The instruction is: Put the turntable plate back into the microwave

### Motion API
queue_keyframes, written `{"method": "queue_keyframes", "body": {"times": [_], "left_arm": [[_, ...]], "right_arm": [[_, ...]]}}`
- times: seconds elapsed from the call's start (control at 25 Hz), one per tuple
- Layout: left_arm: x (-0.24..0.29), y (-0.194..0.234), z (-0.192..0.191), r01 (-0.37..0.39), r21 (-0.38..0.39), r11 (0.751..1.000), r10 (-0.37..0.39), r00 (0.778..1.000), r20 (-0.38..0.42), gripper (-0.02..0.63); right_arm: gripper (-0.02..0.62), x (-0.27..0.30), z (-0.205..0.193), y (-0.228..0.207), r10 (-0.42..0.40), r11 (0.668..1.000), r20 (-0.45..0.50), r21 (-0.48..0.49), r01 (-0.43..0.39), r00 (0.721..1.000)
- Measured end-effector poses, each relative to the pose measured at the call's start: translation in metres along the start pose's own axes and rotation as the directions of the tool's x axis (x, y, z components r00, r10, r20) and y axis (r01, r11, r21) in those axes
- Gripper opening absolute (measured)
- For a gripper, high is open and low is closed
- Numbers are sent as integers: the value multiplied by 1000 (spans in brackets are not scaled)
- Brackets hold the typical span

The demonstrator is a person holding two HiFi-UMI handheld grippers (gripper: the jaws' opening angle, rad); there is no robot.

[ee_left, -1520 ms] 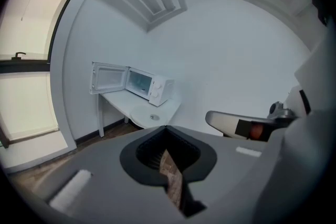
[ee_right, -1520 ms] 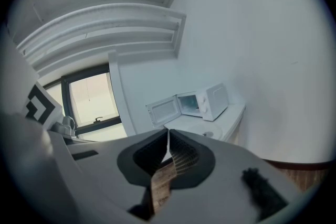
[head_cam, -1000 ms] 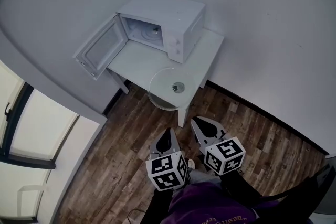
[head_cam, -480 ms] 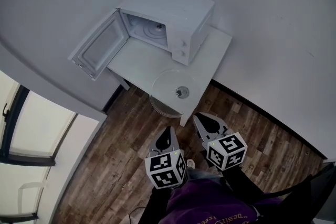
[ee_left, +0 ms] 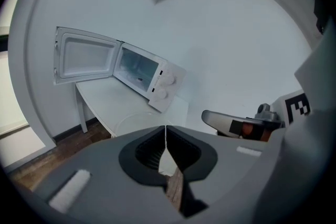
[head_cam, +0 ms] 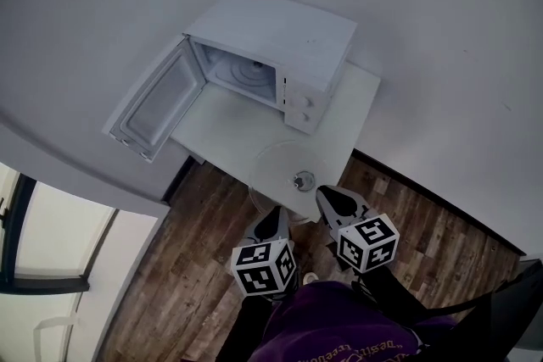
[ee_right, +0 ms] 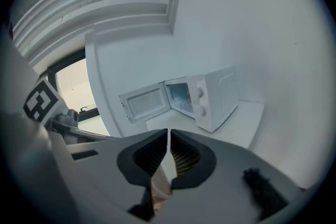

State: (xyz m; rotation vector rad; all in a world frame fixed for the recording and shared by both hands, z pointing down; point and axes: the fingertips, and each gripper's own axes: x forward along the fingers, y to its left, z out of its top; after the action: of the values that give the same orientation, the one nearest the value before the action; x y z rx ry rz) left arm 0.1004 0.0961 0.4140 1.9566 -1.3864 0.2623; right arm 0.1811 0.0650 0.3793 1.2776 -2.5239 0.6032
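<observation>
At the near edge of the head view, a person in a purple garment [head_cam: 339, 339] is holding both tools over the wooden floor [head_cam: 195, 267]. The left hand-held gripper [head_cam: 273, 216] is pointing toward the white surface [head_cam: 225, 119], and its jaws are pressing together with nothing between them. The right hand-held gripper [head_cam: 327, 196] is sitting just beside it on the right, its jaws likewise meeting on nothing, with its tip near the surface's near edge. Just beyond both tips, the glass turntable plate [head_cam: 284, 158] is lying flat at the near end of the surface, untouched, a small hub [head_cam: 303, 180] showing at its near side. Farther back, the white microwave [head_cam: 280, 38] is standing on the surface with its door [head_cam: 157, 97] swinging wide open to the left, exposing the cavity [head_cam: 242, 68]. A plain pale wall [head_cam: 441, 30] is rising behind it.
</observation>
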Motion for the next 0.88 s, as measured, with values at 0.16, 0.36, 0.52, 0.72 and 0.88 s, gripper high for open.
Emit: {"method": "queue_keyframes", "body": {"times": [0.16, 0.36, 0.52, 0.72, 0.88], "left_arm": [[21, 10, 4, 29, 3, 1000, -28, 998, -48, 40], [39, 26, -3, 43, -26, 999, -46, 993, -111, 54], [49, 50, -20, 10, -170, 985, -36, 988, -151, 134], [47, 85, -46, -88, -425, 901, 9, 983, -183, 188], [50, 98, -74, -126, -568, 814, 13, 980, -199, 193]], "right_arm": [[11, 21, -1, -9, -19, 1000, -27, 9, 20, 999], [11, 36, -7, -19, -20, 999, -53, 38, 22, 998], [11, 34, -14, -30, -10, 999, -88, 44, 14, 996], [11, 29, -19, -46, -7, 999, -121, 45, 12, 993], [11, 35, -25, -46, 23, 999, -154, 41, -17, 988]]}}
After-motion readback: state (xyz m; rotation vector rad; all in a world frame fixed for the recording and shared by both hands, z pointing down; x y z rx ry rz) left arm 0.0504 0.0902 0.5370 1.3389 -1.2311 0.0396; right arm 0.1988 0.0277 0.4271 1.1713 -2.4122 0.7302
